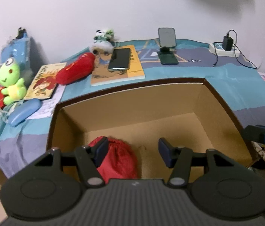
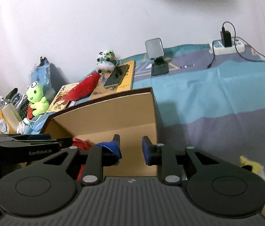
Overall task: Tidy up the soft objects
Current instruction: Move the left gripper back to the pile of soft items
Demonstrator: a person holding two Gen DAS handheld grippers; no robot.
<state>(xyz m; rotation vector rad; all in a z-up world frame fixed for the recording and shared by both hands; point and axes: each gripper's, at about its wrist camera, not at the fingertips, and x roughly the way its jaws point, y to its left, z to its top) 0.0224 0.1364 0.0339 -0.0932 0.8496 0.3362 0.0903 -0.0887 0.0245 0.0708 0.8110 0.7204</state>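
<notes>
An open cardboard box (image 1: 151, 101) sits on the bed. A red drawstring pouch (image 1: 119, 160) lies on its floor at the near left. My left gripper (image 1: 132, 154) is open above the box, its left finger beside the pouch. My right gripper (image 2: 130, 148) is open over the box's right wall (image 2: 132, 105); a blue soft item (image 2: 111, 146) lies just behind its left finger. A green frog plush (image 1: 10, 81), a red plush (image 1: 76, 68) and a small panda plush (image 1: 103, 37) lie on the bed at the left and back. A yellow plush (image 2: 249, 164) lies at the right.
Two books (image 1: 119, 66) lie behind the box, a phone (image 1: 119, 58) on one. A phone stand (image 1: 167, 45) and a power strip with charger (image 1: 224, 47) stand near the wall. A blue glasses case (image 1: 24, 111) and clutter lie at the bed's left edge.
</notes>
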